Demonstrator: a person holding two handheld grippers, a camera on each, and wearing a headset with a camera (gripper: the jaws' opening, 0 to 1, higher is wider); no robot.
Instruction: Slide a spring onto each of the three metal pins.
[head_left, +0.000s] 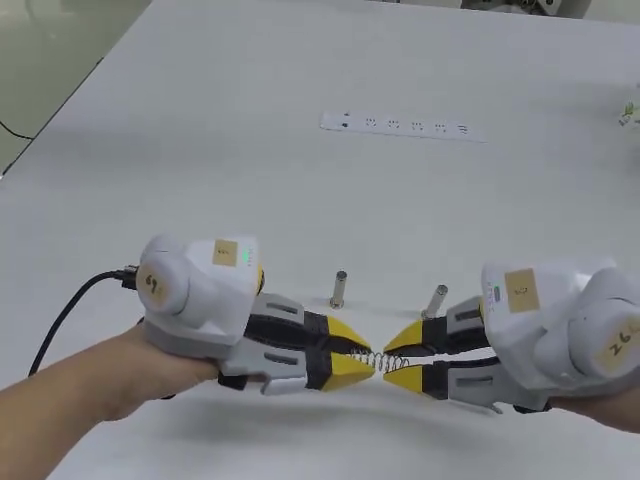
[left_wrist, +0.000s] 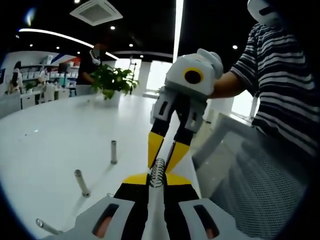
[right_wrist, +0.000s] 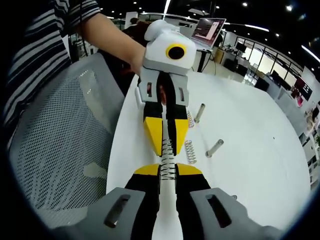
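Head view: fingers (head_left: 345, 333) of my left gripper (head_left: 366, 361) and right gripper (head_left: 392, 363) each pinch one end of a spring (head_left: 379, 361)

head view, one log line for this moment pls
left gripper shut on spring | right gripper shut on same spring, tip to tip | two pins upright behind, bare

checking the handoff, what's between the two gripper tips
A spring bridges the gap between the left gripper and the right gripper, clearest in the head view.
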